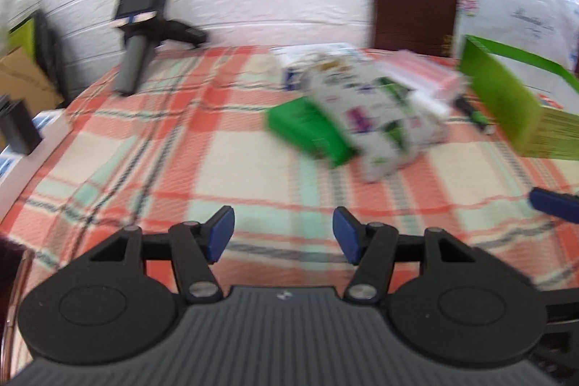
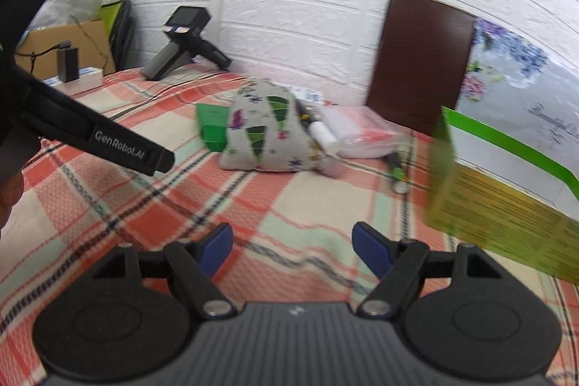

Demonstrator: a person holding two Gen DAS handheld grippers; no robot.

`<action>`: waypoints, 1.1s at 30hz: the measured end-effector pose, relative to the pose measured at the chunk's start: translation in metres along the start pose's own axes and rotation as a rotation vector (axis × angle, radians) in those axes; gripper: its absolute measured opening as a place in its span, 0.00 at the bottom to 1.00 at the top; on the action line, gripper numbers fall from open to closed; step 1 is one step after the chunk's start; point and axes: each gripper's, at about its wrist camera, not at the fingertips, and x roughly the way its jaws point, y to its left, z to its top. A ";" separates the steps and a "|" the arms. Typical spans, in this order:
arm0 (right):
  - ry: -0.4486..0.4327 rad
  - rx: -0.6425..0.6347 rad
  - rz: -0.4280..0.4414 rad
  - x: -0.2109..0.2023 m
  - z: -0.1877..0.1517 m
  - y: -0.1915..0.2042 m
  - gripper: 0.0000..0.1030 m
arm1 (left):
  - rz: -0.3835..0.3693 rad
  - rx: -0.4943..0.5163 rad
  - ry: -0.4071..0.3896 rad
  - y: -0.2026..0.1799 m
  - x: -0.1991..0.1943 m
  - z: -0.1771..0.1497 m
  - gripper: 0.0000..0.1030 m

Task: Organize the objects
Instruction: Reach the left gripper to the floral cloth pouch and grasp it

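1. Two blue pads of left claw spread wide, gripping nothing, above near edge of desk. Patterned pouch toward far right, blurred, touching green box.
2. Right claw likewise wide apart and bare. Pouch mid-desk; green box against its left, white tube on its right.

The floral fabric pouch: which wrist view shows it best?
The right wrist view: the floral pouch is sharp there, its printed pattern readable. In the left wrist view the pouch is motion-blurred, showing only smeared colours.
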 end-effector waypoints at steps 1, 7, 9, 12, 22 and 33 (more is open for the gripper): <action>0.002 -0.010 0.006 0.003 0.002 0.004 0.72 | 0.016 -0.016 0.000 0.009 0.003 -0.002 0.63; 0.007 -0.040 0.049 0.034 0.028 0.021 0.69 | -0.007 -0.159 -0.110 0.057 0.009 -0.019 0.74; -0.026 -0.063 0.026 0.043 0.044 0.022 0.69 | -0.039 -0.190 -0.129 0.062 0.007 -0.021 0.76; -0.045 -0.083 0.000 0.066 0.069 0.019 0.68 | -0.045 -0.185 -0.133 0.057 0.010 -0.019 0.78; 0.016 -0.003 0.078 0.075 0.076 0.015 0.24 | -0.065 -0.198 -0.140 0.063 0.010 -0.021 0.81; -0.017 -0.106 0.203 -0.033 0.006 0.036 0.89 | -0.168 -0.314 -0.081 0.077 -0.004 -0.017 0.85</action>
